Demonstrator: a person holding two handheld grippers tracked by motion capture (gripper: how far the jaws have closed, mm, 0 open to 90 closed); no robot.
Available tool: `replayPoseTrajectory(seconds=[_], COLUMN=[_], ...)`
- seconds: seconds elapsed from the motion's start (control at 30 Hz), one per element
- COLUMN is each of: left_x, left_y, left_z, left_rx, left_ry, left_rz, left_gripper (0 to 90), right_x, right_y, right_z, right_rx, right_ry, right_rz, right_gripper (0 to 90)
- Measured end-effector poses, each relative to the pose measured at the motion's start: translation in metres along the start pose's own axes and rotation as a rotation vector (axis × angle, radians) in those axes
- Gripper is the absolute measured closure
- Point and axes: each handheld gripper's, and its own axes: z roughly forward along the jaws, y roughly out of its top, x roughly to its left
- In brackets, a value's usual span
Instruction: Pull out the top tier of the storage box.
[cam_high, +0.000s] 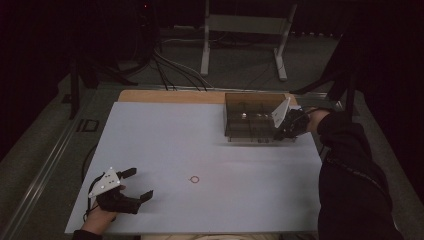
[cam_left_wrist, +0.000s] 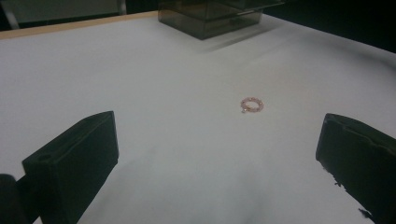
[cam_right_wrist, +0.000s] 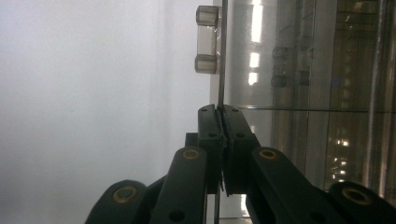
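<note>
Writing that can be read appears nowhere, while the right gripper (cam_right_wrist: 222, 114) pinches its jaws tight on the thin front panel (cam_right_wrist: 221, 56) of the smoky clear organizer box (cam_high: 250, 117) at the table's (cam_high: 165, 145) far right, and the left gripper (cam_high: 134, 184) rests wide-jawed near the small pink ring (cam_left_wrist: 252, 104) lying mid-table.

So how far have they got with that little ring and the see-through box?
Early on. Nothing looks stowed yet: the ring lies loose on the white table. The right hand-held gripper is shut on the box's clear panel. The left hand-held gripper, open beside the ring, hasn't picked it up.
</note>
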Motion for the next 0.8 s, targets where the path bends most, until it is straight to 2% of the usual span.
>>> replayPoseTrajectory(seconds=[0.2,0.53,0.8], left_x=[0.0002,-0.0001,-0.0002], left_y=[-0.0001,0.0002,-0.0001], left_z=[0.0001,-0.0001,0.0003], left_rx=[-0.001,0.0,0.003], left_ry=[-0.001,0.0,0.001], left_rz=[-0.001,0.001,0.001], left_gripper=[0.0,0.0,0.0], right_x=[0.0019,0.0044,0.0055], right_y=[-0.0025,-0.0064,-0.0048], right_z=[0.0035,0.0048,0.0046], right_rx=[-0.007,-0.039,-0.026], right_ry=[-0.023,-0.033,-0.043], right_rz=[-0.015,-0.004,-0.027], right_gripper=[88.6,88.2,87.8])
